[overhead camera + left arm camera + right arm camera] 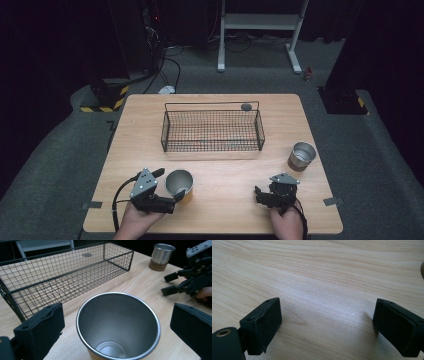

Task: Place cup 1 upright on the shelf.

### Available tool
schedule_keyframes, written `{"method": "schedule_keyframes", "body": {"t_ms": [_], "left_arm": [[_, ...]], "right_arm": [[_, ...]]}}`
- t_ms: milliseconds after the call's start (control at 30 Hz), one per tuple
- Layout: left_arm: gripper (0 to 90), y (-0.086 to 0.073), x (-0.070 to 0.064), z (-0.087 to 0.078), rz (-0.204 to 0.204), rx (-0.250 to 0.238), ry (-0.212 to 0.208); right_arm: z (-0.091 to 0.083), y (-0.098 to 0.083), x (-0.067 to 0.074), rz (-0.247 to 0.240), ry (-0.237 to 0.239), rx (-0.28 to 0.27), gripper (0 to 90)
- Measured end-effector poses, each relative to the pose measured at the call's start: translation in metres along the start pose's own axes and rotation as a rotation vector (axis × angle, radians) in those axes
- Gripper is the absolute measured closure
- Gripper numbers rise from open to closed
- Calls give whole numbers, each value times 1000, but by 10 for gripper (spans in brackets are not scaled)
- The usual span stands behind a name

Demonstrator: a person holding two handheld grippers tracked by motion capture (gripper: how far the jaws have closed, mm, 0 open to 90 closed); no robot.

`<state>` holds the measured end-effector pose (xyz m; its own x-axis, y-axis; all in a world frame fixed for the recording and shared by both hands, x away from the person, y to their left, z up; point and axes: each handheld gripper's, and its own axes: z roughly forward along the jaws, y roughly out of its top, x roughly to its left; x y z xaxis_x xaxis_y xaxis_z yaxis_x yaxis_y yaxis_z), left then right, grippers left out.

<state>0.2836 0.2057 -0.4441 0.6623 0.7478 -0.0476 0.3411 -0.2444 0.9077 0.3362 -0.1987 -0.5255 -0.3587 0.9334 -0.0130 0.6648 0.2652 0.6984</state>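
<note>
Pale wooden worktop point(332, 277): smooth, fine straight grain, soft sheen. Round brushed-steel cup with tan base band point(117, 325): dull satin inside, bright polished rim; second steel cup with brown base point(162, 257) alike. Rectangular black wire-mesh basket point(62, 277): thin matt metal; left claw point(117, 332) pads matt black, slightly rough.

Looks like a lab or test room rather than anyone's home: a plain wooden desk point(215, 200) sits alone on grey carpet point(60, 150) with dark surroundings all round. Behind it there's a tangle of cables point(162, 62), a block with yellow and black hazard stripes point(107, 97), and the white metal legs of a stand point(257, 30). Bits of tape point(93, 204) mark the desk's corners.
</note>
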Motion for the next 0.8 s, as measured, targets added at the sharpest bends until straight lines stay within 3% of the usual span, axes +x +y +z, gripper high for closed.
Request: {"method": "schedule_keyframes", "body": {"t_ms": [200, 400, 800], "left_arm": [[0, -1, 1, 7, -15, 5, 6], [0, -5, 1, 12, -20, 12, -16], [0, -12, -5, 27, 13, 31, -1]], "right_arm": [[0, 0, 0, 0, 0, 0, 84], [0, 0, 0, 0, 4, 1, 84], [0, 0, 0, 0, 4, 2, 84]]}}
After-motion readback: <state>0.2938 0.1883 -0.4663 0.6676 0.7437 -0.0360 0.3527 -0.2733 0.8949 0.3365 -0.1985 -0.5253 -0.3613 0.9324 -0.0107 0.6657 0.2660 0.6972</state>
